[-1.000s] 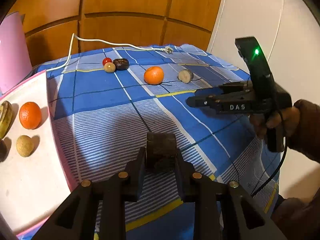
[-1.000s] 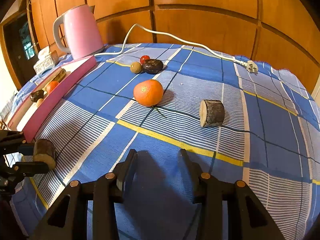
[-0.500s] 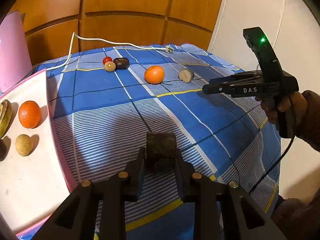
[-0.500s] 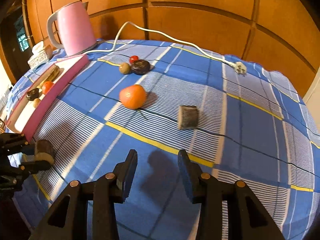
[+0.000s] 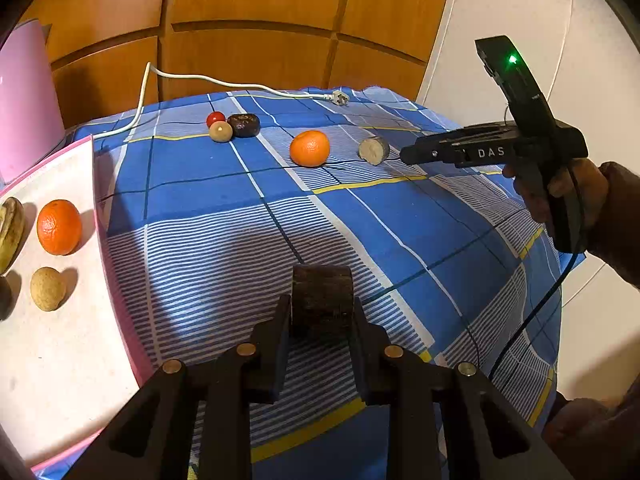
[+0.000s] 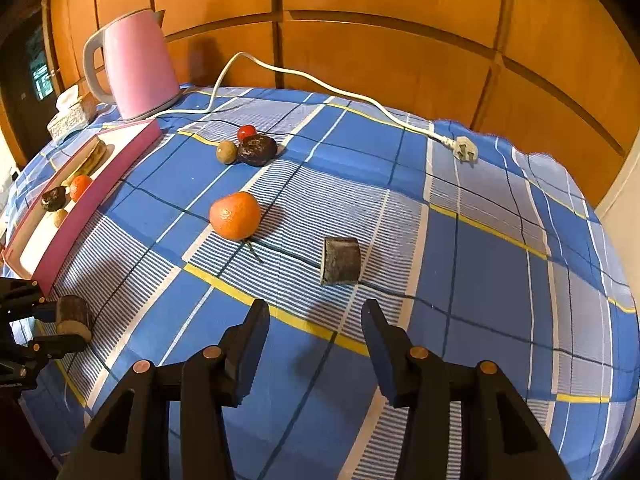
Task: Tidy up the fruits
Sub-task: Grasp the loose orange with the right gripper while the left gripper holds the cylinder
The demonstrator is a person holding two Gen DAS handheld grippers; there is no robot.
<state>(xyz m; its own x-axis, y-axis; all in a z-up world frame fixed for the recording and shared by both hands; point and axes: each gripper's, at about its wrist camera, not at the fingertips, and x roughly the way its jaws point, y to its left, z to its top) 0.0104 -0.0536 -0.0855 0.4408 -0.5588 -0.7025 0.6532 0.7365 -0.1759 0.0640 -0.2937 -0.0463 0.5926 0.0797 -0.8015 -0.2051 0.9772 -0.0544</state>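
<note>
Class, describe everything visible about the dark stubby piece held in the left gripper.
The dark stubby piece is a short cylinder with rough, bark-like brown sides and a paler cut end, seen from the right wrist view. It lies sideways, clamped between the left gripper's black fingers, above the blue checked cloth near the pink-edged tray.

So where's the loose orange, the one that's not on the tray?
The loose orange sits on the blue checked cloth near the middle of the right wrist view, between the small dark fruit cluster behind it and the cut brown chunk to its right.
</note>
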